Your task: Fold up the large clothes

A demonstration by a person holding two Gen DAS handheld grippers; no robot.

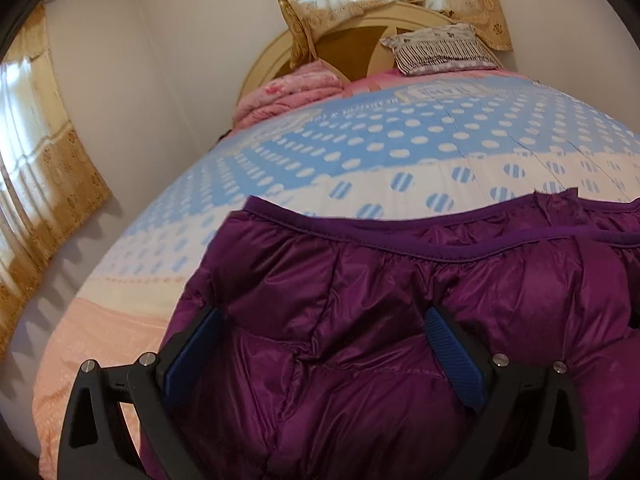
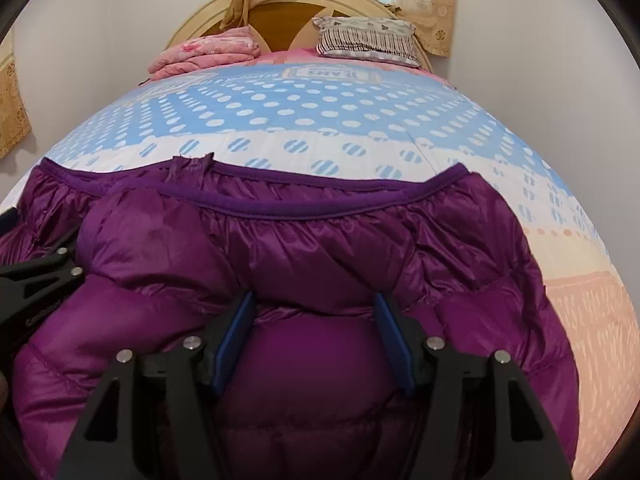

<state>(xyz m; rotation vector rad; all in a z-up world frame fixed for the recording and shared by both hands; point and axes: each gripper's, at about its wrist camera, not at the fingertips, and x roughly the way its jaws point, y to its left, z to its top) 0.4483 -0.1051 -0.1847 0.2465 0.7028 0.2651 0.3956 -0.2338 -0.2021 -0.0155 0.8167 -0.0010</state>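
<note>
- Jacket (image 1: pixel 360 300): a purple puffer of shiny, slippery-looking cloth, quilted into fat padded bulges with stitched seams between them; it lies on the near end of the bed, spread across both views
- Its far edge is bound in a darker matte purple band (image 2: pixel 280 210) that runs in a long curve, with the shell gathered into fine puckers just under it; a second layer's edge shows behind, with a small crumpled tuft of cloth
- Left gripper (image 1: pixel 324 354): black angular frame with round silver bolts, two flat blue pads with a ribbed, grippy face; the jaws stand wide apart over a crumpled fold of jacket, the cloth bulging up between them, and neither pad is seen pressing on it
- Right gripper (image 2: pixel 314 344): same build, jaws parted but narrower, a rounded puff of jacket swelling between the pads; whether the pads squeeze it or only flank it I cannot tell
- The left gripper's black frame also shows at the left edge of the right view, touching the jacket
- Bed cover (image 1: pixel 380 148): smooth flat cotton, blue with white dots, then a white band with striped blue dots, then pale peach
- At the far end, a folded pink quilt (image 2: pixel 208 54), a striped pillow (image 2: pixel 368 42), and a curved cream headboard (image 1: pixel 272 60)
- Gold patterned curtains (image 1: pixel 60 176) hang by the walls
</note>
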